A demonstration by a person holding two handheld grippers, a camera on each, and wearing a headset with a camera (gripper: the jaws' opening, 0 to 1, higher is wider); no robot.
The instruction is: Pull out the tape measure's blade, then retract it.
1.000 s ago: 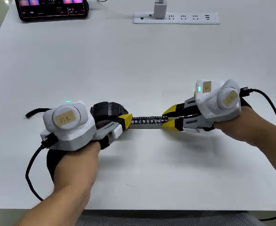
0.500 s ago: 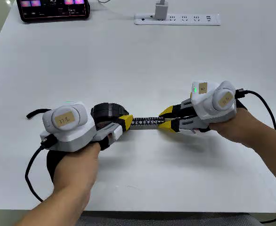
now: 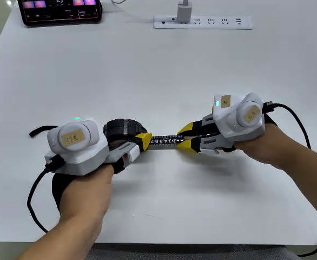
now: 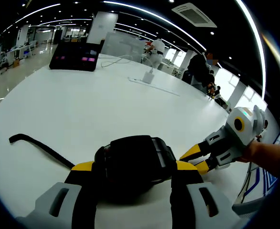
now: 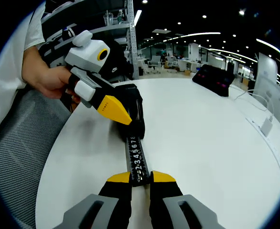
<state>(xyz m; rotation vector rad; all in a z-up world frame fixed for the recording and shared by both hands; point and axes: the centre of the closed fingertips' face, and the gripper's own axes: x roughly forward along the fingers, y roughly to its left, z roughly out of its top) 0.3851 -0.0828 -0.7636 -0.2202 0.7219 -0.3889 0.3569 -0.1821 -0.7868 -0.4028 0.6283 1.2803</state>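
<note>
Tape measure [image 3: 125, 130], black-cased, low on the white table [image 3: 158, 76], left of centre in the head view. Clamped across the case by the left gripper [image 3: 138, 142], one yellow-tipped jaw on each side. Plain in the left gripper view too, with the tape measure [image 4: 133, 162] wedged between the two jaws. Short stretch of blade [image 3: 165, 141] drawn out to the right, dark with white numerals, running level just above the table. Far end of it pinched by the right gripper [image 3: 183, 137], jaws closed tight on the strip. Same in the right gripper view: blade [image 5: 136, 160] leading straight from the right gripper [image 5: 141, 179] to the tape measure [image 5: 134, 107], with the left gripper [image 5: 115, 109] at the case's side. Both grippers facing each other, near but apart, blade spanning the gap.

Thin black strap [image 3: 39, 130] lying on the table left of the left gripper, curving toward the case in the left gripper view [image 4: 39, 145]. Left hand [image 3: 85, 189] and right hand [image 3: 264, 143] wrapped round the gripper bodies, a black cable [image 3: 299, 116] trailing from the right one.

Well beyond, at the table's far edge, a white power strip [image 3: 212, 21] with a white plug in it, and at the far left corner a dark screen [image 3: 58, 11] lit with pink tiles.
</note>
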